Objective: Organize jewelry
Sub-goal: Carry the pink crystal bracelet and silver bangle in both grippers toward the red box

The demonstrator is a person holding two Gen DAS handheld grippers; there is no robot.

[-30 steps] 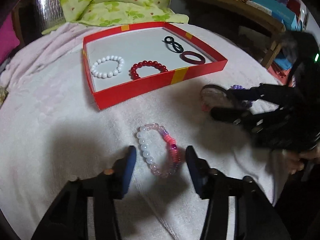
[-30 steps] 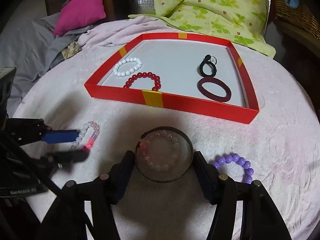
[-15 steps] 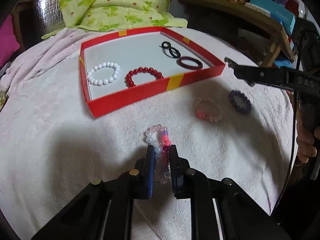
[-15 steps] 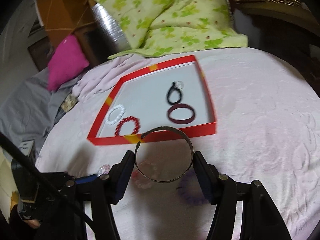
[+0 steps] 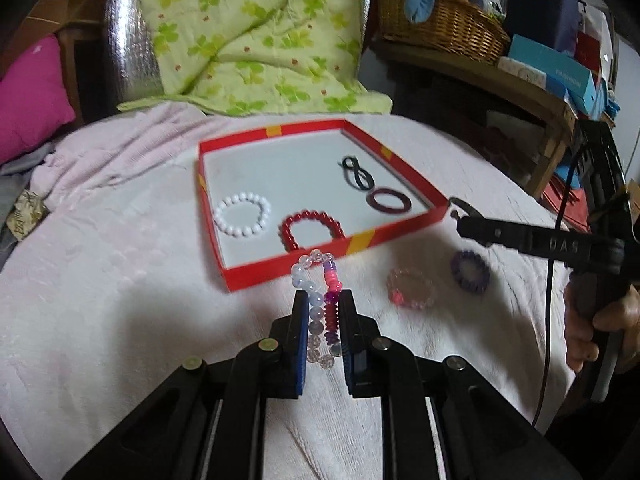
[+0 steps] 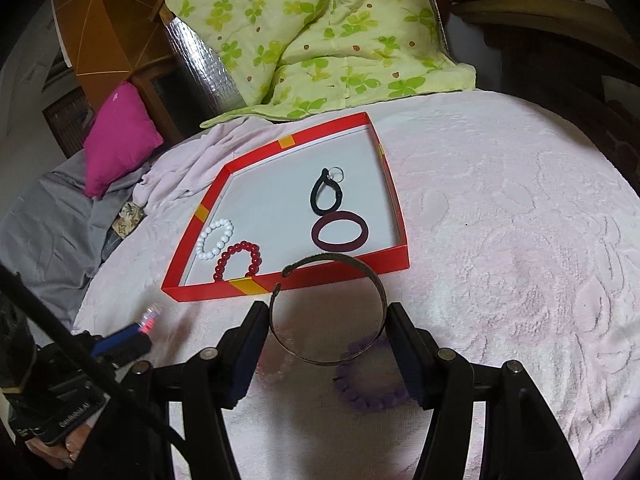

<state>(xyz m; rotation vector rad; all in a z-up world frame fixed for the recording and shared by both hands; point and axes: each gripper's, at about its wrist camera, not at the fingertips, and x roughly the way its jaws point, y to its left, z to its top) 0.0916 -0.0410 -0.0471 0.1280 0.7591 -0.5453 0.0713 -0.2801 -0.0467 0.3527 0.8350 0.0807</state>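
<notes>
Pale pink towel [image 5: 120, 320] covering the bed, bearing a red tray [image 5: 400, 168] with white bead bracelet [image 5: 242, 216], red bead bracelet [image 5: 310, 228], black hair tie [image 5: 358, 176] and maroon hair tie [image 5: 388, 202] lying inside. Left gripper [image 5: 324, 316], jaws having just been closing, clamping the mixed pink-and-white bead bracelet [image 5: 316, 276] before the tray's near wall. Right gripper [image 6: 326, 320] pinching a metal cuff bangle [image 6: 328, 308], hanging above the purple bead bracelet [image 6: 372, 394] and a pale pink bracelet [image 5: 412, 288].

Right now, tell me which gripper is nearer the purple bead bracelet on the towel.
Right. The right gripper, clamping the metal bangle, hangs just above the purple bead bracelet. The left gripper, pinching the multicolour bracelet, sits further off.
</notes>
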